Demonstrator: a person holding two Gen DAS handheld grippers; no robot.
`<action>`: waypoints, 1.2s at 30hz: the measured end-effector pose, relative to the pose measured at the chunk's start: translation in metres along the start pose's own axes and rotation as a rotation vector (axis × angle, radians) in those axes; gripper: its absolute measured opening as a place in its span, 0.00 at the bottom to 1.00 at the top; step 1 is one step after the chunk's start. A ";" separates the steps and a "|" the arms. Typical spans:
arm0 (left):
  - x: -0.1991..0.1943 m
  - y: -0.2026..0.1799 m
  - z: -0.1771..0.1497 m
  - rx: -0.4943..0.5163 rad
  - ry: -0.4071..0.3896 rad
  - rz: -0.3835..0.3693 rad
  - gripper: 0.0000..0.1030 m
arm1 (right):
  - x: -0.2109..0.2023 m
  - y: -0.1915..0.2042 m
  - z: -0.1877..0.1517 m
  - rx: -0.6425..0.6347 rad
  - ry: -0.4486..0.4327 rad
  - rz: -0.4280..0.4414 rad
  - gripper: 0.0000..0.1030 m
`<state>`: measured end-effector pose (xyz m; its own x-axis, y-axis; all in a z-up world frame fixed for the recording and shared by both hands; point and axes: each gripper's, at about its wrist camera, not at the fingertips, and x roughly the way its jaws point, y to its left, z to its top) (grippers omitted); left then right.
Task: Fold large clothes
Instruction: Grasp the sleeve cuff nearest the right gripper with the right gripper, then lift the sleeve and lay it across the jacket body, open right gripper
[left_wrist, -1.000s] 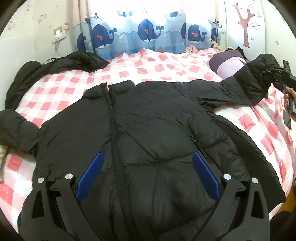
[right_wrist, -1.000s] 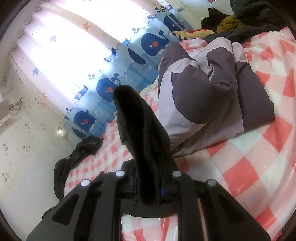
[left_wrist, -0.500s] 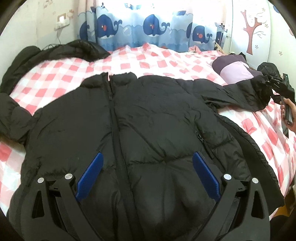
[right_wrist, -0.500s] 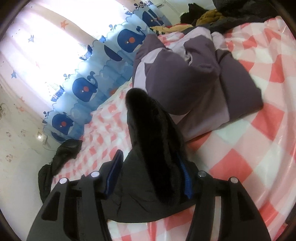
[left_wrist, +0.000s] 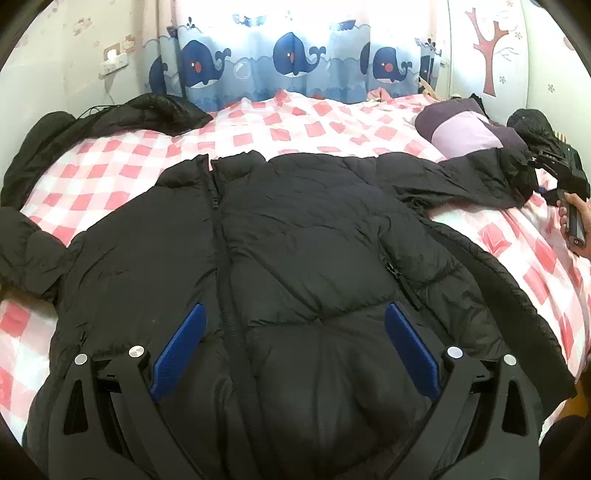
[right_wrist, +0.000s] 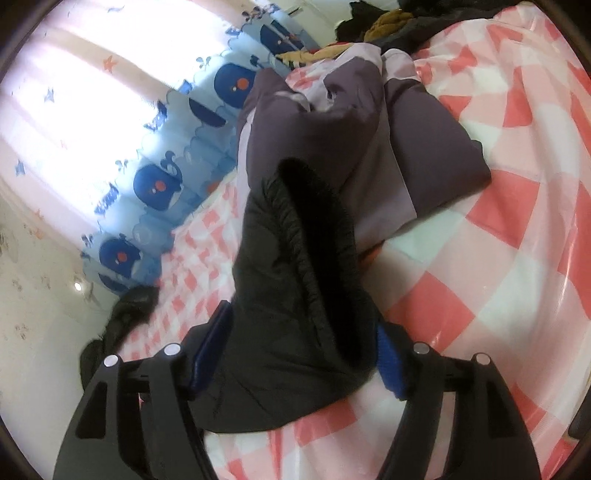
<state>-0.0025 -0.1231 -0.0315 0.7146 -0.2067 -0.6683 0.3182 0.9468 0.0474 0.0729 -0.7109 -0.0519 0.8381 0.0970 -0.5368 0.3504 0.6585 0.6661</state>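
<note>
Black puffer jacket (left_wrist: 295, 258) spread front-up, zipped, collar toward curtain, on pink-checked bed; one sleeve (right_wrist: 295, 295) stretched sideways, cuff end beside purple garment; other sleeve bunched at opposite edge.

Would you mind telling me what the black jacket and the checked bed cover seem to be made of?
The black jacket looks like a quilted puffer with a smooth synthetic shell, perhaps nylon: stitched puffy panels, faint sheen, and a gathered elastic cuff. The checked bed cover looks like glossy plastic or coated sheeting rather than plain cloth, since it throws bright glare streaks; I cannot be certain.
</note>
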 end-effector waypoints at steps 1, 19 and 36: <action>0.001 -0.001 0.000 0.002 0.002 0.001 0.91 | 0.001 0.001 0.000 -0.012 0.008 0.000 0.44; 0.012 0.002 -0.007 -0.011 0.049 -0.001 0.91 | 0.007 0.006 0.002 -0.050 -0.002 0.025 0.14; -0.015 0.051 0.005 -0.239 0.011 -0.060 0.91 | -0.054 0.168 0.006 -0.183 -0.074 0.238 0.12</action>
<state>0.0063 -0.0734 -0.0153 0.6919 -0.2625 -0.6725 0.2020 0.9647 -0.1688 0.0888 -0.6101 0.0924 0.9183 0.2140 -0.3332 0.0652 0.7483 0.6602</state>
